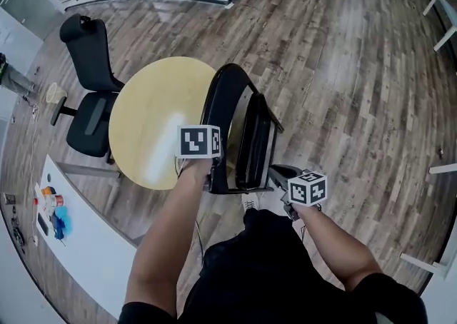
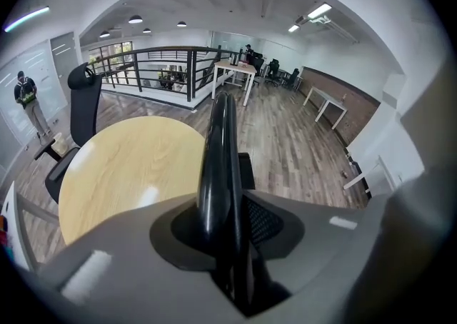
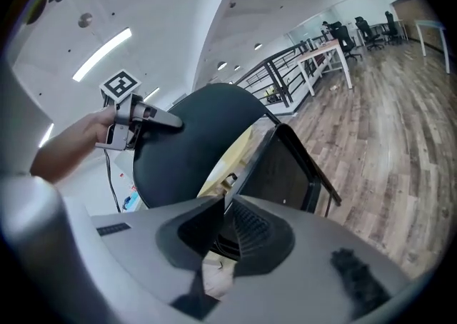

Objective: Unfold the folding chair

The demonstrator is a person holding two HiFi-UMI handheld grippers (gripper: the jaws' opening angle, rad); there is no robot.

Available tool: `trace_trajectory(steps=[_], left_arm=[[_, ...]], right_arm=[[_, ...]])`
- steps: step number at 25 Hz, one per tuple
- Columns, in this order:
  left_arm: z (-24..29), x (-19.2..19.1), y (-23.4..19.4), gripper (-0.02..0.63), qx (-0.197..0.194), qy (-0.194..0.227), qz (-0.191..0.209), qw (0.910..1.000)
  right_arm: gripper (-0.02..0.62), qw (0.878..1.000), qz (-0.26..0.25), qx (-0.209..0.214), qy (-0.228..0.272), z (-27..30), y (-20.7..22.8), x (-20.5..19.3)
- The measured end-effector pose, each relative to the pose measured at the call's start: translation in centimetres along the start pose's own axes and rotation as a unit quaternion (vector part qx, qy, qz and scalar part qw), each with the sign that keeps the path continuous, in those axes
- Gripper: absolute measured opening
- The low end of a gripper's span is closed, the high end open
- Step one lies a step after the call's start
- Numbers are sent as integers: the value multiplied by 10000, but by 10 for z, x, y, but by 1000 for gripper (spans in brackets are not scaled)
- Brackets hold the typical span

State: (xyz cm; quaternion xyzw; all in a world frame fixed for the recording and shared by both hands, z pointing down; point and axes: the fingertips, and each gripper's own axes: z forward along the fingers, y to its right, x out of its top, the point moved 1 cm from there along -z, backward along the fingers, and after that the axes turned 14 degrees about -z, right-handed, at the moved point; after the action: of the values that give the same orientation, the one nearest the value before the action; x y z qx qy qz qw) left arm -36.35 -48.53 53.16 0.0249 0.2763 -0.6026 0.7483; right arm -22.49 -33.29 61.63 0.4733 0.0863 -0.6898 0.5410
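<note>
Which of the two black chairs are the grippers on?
The folding chair right of the round table: the left gripper, jaws opening, is on its backrest edge; the right gripper pinches its seat edge. The office chair stands untouched across the table.

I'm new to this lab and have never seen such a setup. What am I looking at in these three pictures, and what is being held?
A person holds a two-fingered gripper in each hand. The head view looks down from a camera on the person's head; each gripper view rides on its gripper. The left gripper has the curved backrest of the black folding chair between its fingers, which are opening. The right gripper is shut on the seat's edge. Beside the chair stands a round pale-yellow wooden table.
</note>
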Motion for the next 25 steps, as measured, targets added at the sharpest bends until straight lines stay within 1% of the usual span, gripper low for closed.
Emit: trace_trajectory(steps=[4, 8, 13, 17, 21, 25], left_arm=[[-1, -7, 20, 115, 80, -9, 68, 9999], [-2, -7, 37, 117, 104, 85, 140, 9998], [2, -14, 45, 117, 268, 99, 133, 9995], [5, -13, 65, 115, 325, 101, 181, 9993], [5, -17, 78, 115, 411, 104, 239, 9988], [4, -22, 100, 114, 525, 133, 275, 9982]], right_arm=[[38, 9999, 53, -103, 16, -35, -8, -23], [38, 9997, 17, -255, -42, -76, -14, -43], [38, 9989, -59, -442, -127, -134, -21, -61], [38, 9986, -48, -519, -70, -162, -17, -61], [38, 9990, -201, -396, 1, -170, -20, -49], [38, 9993, -288, -184, 140, -177, -2, -33]])
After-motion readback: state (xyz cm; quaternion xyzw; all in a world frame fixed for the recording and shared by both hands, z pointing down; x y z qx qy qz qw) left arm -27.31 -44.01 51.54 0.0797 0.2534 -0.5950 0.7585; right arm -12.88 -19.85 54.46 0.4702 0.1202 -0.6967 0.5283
